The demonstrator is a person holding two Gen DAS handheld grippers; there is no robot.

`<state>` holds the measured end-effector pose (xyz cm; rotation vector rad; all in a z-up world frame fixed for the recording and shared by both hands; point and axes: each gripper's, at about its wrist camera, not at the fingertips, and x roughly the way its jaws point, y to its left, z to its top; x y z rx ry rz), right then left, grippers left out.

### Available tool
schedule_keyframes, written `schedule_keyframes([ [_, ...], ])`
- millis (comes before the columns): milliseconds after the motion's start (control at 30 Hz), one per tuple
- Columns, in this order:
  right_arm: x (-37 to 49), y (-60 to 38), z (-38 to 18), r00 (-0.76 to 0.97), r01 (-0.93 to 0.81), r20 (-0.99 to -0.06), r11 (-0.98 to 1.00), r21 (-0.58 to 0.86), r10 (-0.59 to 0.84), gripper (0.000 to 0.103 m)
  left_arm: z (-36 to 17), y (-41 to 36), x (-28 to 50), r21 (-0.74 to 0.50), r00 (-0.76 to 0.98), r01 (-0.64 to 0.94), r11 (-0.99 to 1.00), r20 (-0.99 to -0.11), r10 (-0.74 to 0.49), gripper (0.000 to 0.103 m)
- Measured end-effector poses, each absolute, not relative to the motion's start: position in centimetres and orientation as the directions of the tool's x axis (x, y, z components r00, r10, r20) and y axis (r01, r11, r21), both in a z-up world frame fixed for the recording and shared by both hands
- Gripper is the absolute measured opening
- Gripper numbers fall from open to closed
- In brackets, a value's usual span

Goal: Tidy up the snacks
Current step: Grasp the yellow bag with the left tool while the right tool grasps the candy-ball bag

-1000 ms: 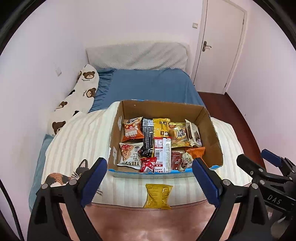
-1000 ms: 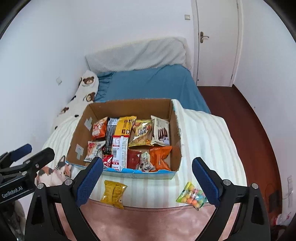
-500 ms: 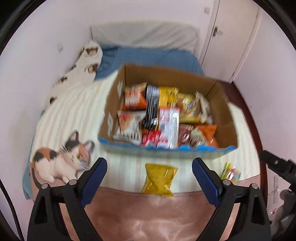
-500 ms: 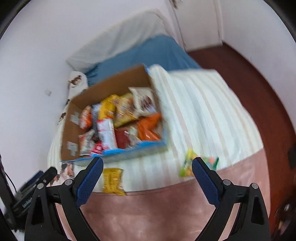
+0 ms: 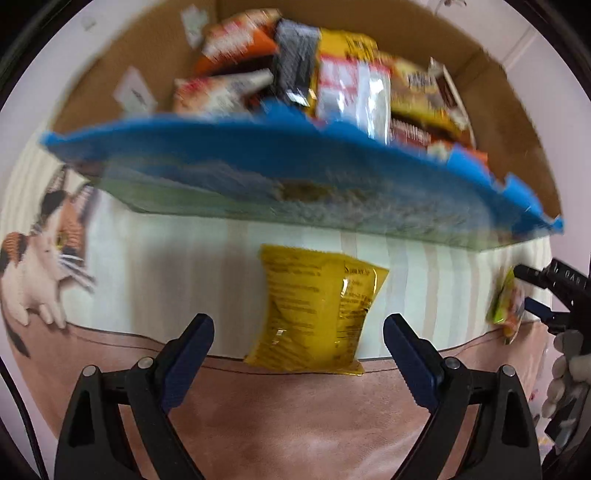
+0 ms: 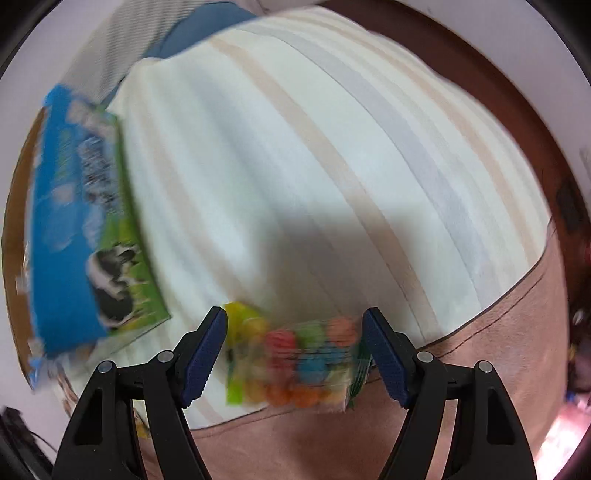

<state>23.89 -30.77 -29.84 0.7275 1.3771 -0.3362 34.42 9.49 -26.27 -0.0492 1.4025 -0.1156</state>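
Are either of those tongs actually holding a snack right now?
Not yet. The right tongs are closing around the colourful candy bag, pads not visibly pressing. The left tongs stand open over the yellow packet.

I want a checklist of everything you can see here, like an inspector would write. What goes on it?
Surface: striped blanket on a bed, with a pink band at the near edge and a cat picture.
Job's things: yellow packet lying in front of the box; candy bag further right; the box holds many snack packs.
Clutter: nothing seen.
Grippers: left gripper open, above the yellow packet, not touching. Right gripper closing, the candy bag between its fingers; blur hides whether the pads press yet.
Cables: nothing seen.
Surroundings: blue sheet, brown floor, gloved hand.
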Motion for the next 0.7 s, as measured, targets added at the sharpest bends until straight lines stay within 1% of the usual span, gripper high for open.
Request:
schedule_keyframes([
  [100,23.0,-30.5,-30.0,0.179,0.606,-0.948,0.730,0.316,0.262,0.079,-27.1,8.6,34.3,-0.109,0.144,0.075,0.991,-0.982,-0.119,0.094],
  [233,21.9,-27.9,-28.9,0.120,0.489,-0.903,0.767,0.415,0.412,0.080,-27.4,7.6,33.8,-0.101,0.140,0.106,0.989,-0.983,-0.116,0.094],
  [267,21.9,-27.4,-28.3,0.109,0.437,-0.913,0.806,0.398,0.392,0.085,-27.5,7.2,33.7,-0.102,0.135,0.112,0.988,-0.984,-0.117,0.094],
  [333,22.8,-25.6,-27.2,0.080,0.247,-0.973,0.941,0.231,0.218,0.094,-27.9,6.8,33.5,-0.095,0.125,0.117,0.988,-0.986,-0.110,0.094],
  [400,23.7,-24.2,-27.7,0.056,0.103,-0.995,0.991,0.088,0.083,0.094,-28.7,6.2,33.3,-0.089,0.116,0.128,0.988,-0.988,-0.104,0.094],
  [467,24.7,-23.3,-29.1,0.018,0.033,-0.998,0.998,0.060,0.060,0.094,-29.5,5.4,33.4,-0.074,0.107,0.142,0.987,-0.990,-0.089,0.094],
  [533,25.4,-23.2,-30.5,-0.015,0.038,-0.995,0.995,0.095,0.096,0.094,-30.3,4.7,33.5,-0.088,0.099,0.153,0.984,-0.990,-0.104,0.094],
  [567,25.7,-23.5,-31.1,-0.024,0.068,-0.992,0.990,0.123,0.125,0.094,-30.5,4.6,33.6,-0.102,0.098,0.152,0.983,-0.988,-0.118,0.092],
  [600,26.0,-24.0,-31.7,-0.029,0.107,-0.988,0.984,0.145,0.148,0.093,-30.7,4.5,33.6,-0.118,0.102,0.148,0.982,-0.986,-0.134,0.083],
  [633,26.3,-24.3,-32.0,-0.031,0.138,-0.987,0.978,0.155,0.160,0.085,-30.6,4.7,33.6,-0.130,0.109,0.139,0.982,-0.983,-0.145,0.076],
  [667,26.1,-24.9,-32.4,-0.028,0.175,-0.987,0.973,0.152,0.159,0.079,-30.5,4.8,33.5,-0.131,0.121,0.127,0.983,-0.982,-0.147,0.061],
  [700,25.9,-25.2,-32.4,-0.020,0.207,-0.988,0.968,0.142,0.150,0.078,-30.4,5.0,33.4,-0.139,0.124,0.119,0.983,-0.980,-0.153,0.059],
])
